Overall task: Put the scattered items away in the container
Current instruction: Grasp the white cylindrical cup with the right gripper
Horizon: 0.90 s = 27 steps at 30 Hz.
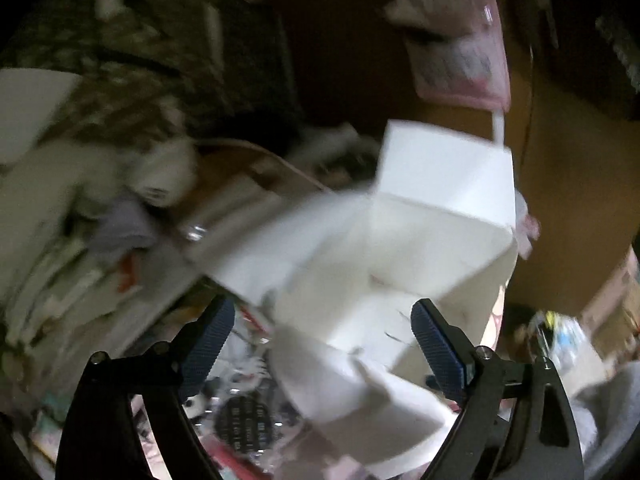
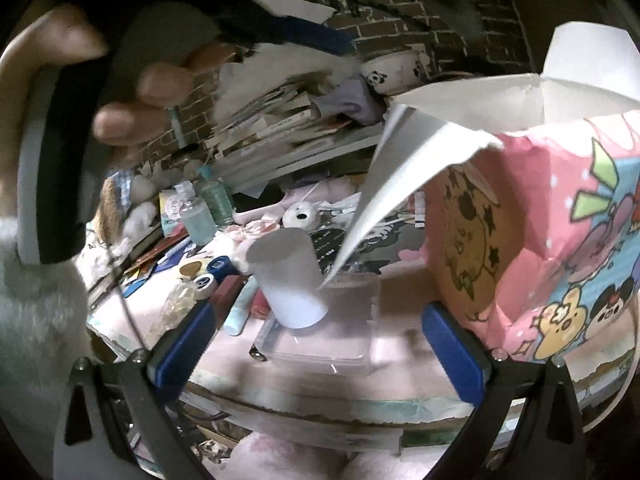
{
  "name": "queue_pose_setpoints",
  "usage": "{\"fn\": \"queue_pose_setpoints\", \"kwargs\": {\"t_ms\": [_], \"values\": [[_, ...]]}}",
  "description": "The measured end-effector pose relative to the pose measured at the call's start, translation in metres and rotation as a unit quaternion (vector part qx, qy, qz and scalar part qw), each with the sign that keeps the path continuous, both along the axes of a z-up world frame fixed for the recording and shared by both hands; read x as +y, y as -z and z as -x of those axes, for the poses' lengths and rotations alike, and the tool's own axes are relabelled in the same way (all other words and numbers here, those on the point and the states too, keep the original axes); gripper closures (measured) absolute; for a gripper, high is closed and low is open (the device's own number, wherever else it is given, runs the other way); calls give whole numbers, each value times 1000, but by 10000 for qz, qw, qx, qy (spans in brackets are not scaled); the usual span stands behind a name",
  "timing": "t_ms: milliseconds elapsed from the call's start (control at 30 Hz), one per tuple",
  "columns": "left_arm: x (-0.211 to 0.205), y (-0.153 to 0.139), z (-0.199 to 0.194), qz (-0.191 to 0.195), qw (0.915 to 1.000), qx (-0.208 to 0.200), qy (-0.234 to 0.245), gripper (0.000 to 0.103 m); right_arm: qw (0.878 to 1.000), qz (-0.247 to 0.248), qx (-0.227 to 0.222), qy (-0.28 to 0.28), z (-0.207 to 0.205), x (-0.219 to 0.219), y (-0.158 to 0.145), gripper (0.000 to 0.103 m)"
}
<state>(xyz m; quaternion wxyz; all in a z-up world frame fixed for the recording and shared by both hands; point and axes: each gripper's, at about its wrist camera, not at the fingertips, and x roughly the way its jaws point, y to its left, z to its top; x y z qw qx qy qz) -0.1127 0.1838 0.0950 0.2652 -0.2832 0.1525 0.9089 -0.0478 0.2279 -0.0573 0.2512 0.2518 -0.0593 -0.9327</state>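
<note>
The white frosted plastic cup [image 2: 289,280] lies tilted on the cluttered bench [image 2: 400,364], straight ahead of the right gripper [image 2: 320,344], whose jaws stand apart; the left gripper [image 1: 324,344] gapes empty over the white cardboard box [image 1: 420,216].

Standing behind a cluttered worktop [image 2: 304,384], a dark brick wall [image 2: 384,20]; lying dim and shadowed above, lit brighter below.

Black grippers [image 2: 316,344] — blue ribbed pads [image 1: 208,344]
</note>
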Motion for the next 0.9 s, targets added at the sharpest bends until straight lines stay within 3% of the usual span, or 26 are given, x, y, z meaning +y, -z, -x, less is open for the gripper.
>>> {"fn": "queue_pose_setpoints", "kwargs": {"t_ms": [33, 100, 167, 333, 400, 533, 600, 633, 900], "values": [[-13, -3, -8, -190, 9995, 179, -153, 9, 10000, -30, 23, -21, 0, -2, 0, 1], [-35, -3, -20, -444, 9974, 377, -416, 7, 9999, -103, 105, -18, -7, -6, 0, 14], [-59, 2, -32, -603, 9939, 518, -758, 6, 9995, -207, 231, -6, -12, -7, -1, 17], [-107, 29, -52, -792, 9813, 545, -1666, 6, 9986, -352, 402, -35, -16, -12, -6, 28], [-125, 41, -60, -920, 9730, 611, -2028, 6, 9979, -476, 447, -36, -13, -19, -8, 38], [-160, 66, -74, -1176, 9563, 630, -2601, 6, 9968, -622, 502, -84, -9, -31, -9, 44], [-174, 79, -80, -1332, 9515, 561, -2716, 6, 9963, -703, 486, -116, -6, -37, -9, 58], [-179, 84, -83, -1396, 9502, 535, -2734, 6, 9961, -745, 457, -133, -4, -40, -8, 60], [-204, 111, -94, -1720, 9440, 456, -2778, 6, 9951, -924, 354, -59, 6, -53, -1, 66]]}}
